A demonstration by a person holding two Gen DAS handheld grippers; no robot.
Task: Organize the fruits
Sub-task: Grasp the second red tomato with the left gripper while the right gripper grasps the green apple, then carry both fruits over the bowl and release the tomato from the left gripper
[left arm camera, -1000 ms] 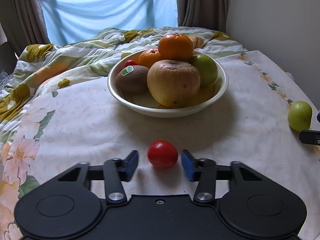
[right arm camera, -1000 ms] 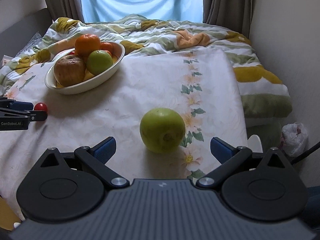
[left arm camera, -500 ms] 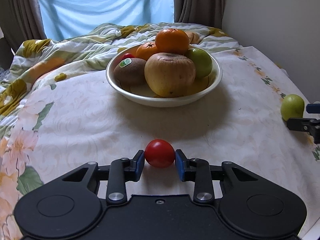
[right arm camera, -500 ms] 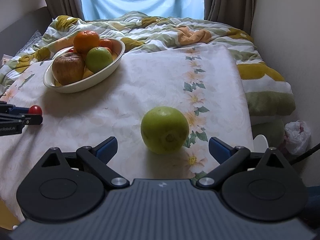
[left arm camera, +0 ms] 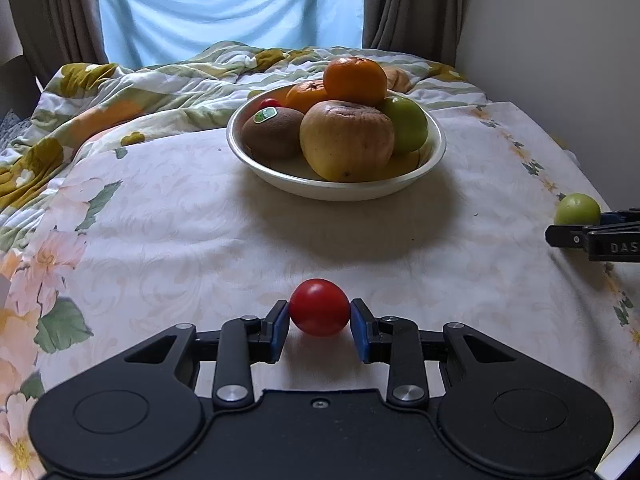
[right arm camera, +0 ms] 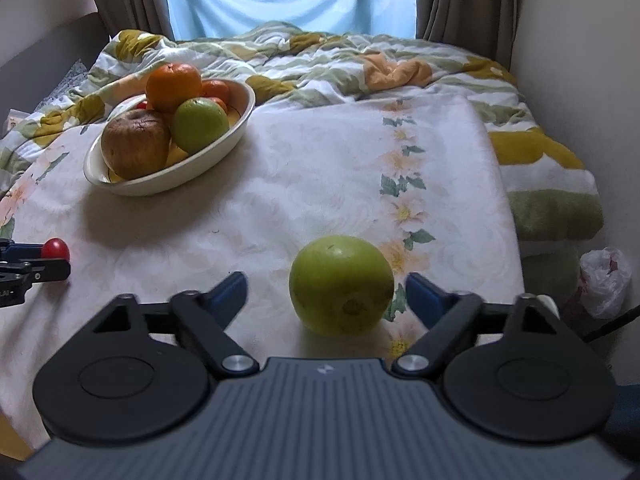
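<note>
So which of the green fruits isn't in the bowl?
The green fruit lying on the cloth between the right claw's closing jaws; the other sits in the bowl.

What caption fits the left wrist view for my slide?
Left gripper shut on a small red tomato on the floral cloth, before the full fruit bowl.
</note>
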